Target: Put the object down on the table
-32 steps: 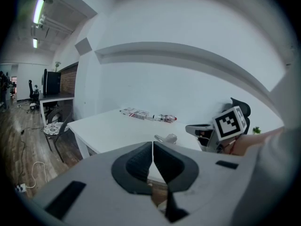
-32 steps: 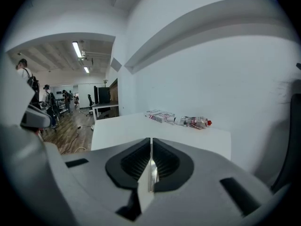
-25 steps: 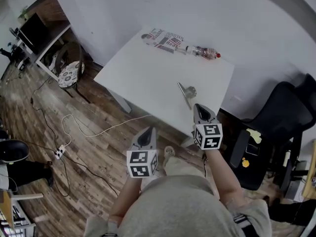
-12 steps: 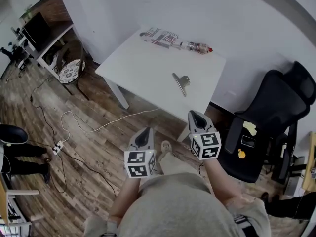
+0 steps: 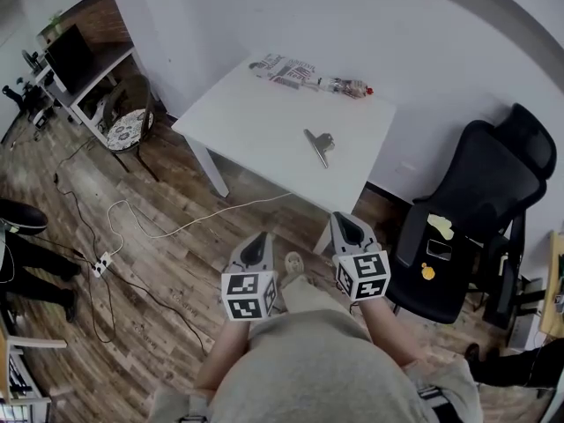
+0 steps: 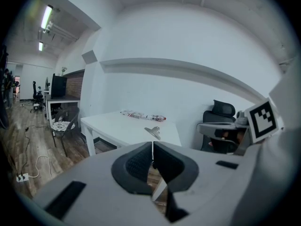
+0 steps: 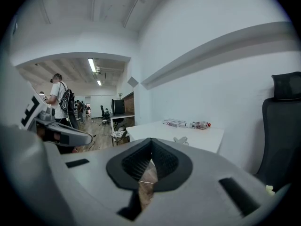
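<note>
A metal binder clip (image 5: 317, 144) lies by itself on the white table (image 5: 256, 122); the left gripper view shows the clip (image 6: 153, 132) too, and so does the right gripper view (image 7: 180, 140). My left gripper (image 5: 256, 247) and right gripper (image 5: 346, 227) hang close to the body, over the wooden floor and well short of the table's near edge. Both are shut with nothing between the pads, as each gripper's own view confirms for the left gripper (image 6: 152, 159) and the right gripper (image 7: 151, 157).
A labelled plastic bottle (image 5: 308, 76) lies along the table's far edge by the wall. A black office chair (image 5: 467, 210) stands to the right. A chair with a patterned cushion (image 5: 123, 129), floor cables (image 5: 159, 227) and a person's legs (image 5: 26, 254) are at the left.
The view has backed away from the table, so the clip now lies farther off. Both grippers have drawn down toward the body, still shut and empty.
</note>
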Tool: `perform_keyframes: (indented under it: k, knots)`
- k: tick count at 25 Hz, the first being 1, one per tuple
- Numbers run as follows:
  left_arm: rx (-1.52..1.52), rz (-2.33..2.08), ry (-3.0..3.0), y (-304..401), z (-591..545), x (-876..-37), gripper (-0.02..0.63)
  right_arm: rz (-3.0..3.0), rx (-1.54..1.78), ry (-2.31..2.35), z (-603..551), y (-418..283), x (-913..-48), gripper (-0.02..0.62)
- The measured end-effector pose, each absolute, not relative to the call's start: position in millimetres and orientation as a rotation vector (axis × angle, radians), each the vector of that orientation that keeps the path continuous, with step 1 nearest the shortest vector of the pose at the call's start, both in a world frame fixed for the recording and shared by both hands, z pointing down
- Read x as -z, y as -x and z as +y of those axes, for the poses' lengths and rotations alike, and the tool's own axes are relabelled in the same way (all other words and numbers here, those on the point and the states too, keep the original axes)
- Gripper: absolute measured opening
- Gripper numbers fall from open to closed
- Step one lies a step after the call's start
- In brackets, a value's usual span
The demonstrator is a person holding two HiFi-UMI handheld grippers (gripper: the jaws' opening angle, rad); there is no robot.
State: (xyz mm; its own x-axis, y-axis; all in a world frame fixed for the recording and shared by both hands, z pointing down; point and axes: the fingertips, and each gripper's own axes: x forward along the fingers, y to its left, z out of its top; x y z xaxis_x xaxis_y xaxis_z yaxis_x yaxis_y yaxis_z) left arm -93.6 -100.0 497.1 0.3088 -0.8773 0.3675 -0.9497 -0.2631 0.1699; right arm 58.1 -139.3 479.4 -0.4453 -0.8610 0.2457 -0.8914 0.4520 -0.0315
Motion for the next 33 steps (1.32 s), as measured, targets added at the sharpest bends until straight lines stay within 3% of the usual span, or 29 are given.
perform_keyframes:
  k: [33]
  knots:
    - [-0.298, -1.605, -2.234, 94, -113, -499, 0.009, -2.542, -0.247, -1.524, -144, -52, -467, 0.0]
